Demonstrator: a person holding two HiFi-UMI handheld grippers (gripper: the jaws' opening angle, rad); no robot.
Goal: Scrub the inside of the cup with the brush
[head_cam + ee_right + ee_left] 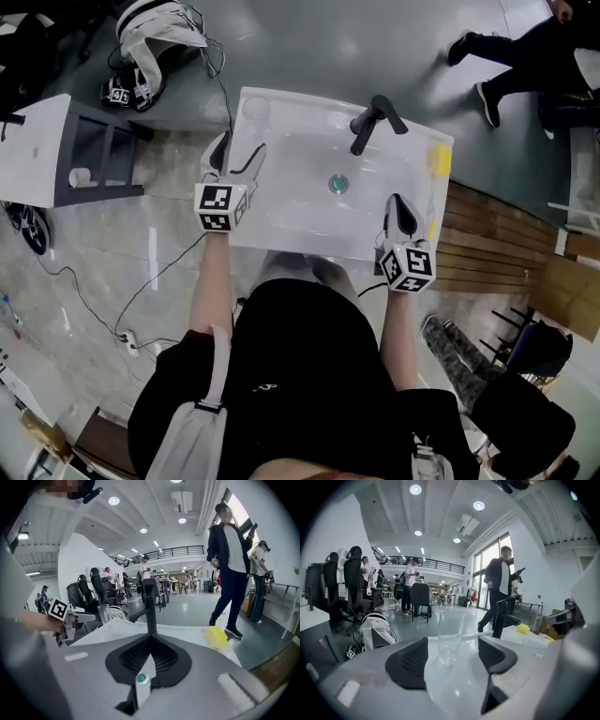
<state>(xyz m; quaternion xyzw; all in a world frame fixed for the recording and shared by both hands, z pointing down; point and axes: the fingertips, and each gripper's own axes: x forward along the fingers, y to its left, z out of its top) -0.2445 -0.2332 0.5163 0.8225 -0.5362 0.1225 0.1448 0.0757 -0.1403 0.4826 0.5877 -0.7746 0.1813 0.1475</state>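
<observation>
A clear, empty cup (255,110) stands upright on the far left corner of the white sink (281,234). My left gripper (244,146) is just short of it, open wide and holding nothing. In the left gripper view the cup (449,641) is centred beyond the black pads (410,665), apart from both. A yellow brush (440,157) lies on the sink's right rim. My right gripper (398,204) hovers over the sink's near right edge with its jaws shut and empty. In the right gripper view it (150,644) points at the faucet (150,604), with the cup (104,613) left and the brush (216,637) right.
A black faucet (373,120) rises at the back of the basin above the drain (338,184). A grey side table (56,150) and a bag (155,37) sit to the left. Wooden slats (497,244) lie to the right. People stand and walk in the room behind the sink.
</observation>
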